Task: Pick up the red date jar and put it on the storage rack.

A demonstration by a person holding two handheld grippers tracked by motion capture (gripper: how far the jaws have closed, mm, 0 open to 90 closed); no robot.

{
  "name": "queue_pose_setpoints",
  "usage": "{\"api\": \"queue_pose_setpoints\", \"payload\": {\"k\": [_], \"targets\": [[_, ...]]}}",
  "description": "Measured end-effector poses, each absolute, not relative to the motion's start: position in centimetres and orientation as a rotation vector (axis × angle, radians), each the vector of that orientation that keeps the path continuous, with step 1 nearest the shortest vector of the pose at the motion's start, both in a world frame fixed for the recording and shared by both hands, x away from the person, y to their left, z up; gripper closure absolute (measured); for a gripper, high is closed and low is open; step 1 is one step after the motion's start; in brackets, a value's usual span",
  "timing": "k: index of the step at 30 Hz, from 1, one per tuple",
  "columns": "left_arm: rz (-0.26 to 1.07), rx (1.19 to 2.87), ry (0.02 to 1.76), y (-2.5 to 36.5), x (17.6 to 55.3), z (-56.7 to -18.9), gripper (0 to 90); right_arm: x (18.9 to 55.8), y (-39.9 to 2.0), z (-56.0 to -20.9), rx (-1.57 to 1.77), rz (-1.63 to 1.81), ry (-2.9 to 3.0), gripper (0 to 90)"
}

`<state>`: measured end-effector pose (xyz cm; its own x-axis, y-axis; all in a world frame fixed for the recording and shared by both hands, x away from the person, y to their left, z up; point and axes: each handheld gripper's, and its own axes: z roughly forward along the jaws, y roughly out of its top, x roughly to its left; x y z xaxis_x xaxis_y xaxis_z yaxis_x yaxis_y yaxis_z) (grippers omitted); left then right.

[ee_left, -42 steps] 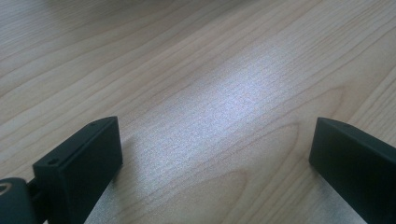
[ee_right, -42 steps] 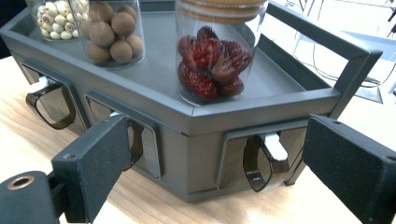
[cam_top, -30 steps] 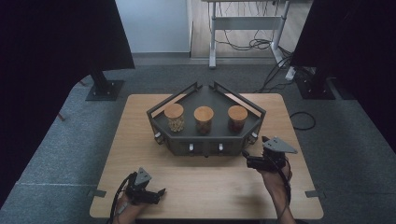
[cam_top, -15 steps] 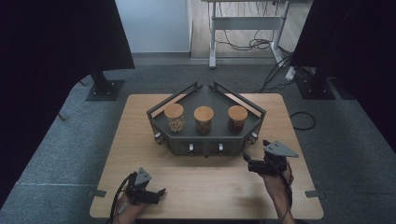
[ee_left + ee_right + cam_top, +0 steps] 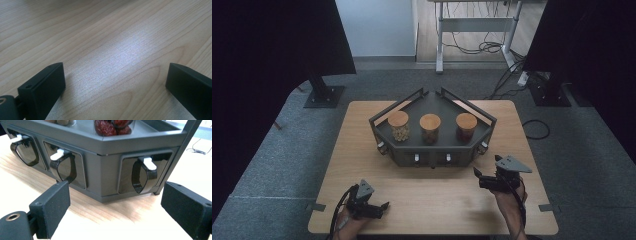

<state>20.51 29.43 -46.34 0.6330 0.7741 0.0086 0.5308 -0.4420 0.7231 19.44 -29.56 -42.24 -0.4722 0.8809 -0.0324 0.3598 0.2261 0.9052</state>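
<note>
Wooden table [image 5: 432,200] bears a grey rack [image 5: 432,150] with three jars; right gripper [image 5: 477,176], jaws wide and empty, faces its black handles [image 5: 142,178]; left gripper [image 5: 384,206] likewise wide, empty.

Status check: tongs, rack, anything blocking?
Both tongs open, empty: left tongs low over bare table, right tongs facing the rack. Right front handle dead ahead, untouched. Three jars on top. Path clear.
</note>
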Motion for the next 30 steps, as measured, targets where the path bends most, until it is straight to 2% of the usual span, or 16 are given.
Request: {"api": "queue_pose_setpoints", "payload": {"k": [30], "targets": [[0.446,2.149,1.016,29.4,20.5,-46.3,2.3,19.3,-29.7,-43.8,1.184,1.148,1.987,8.9]]}}
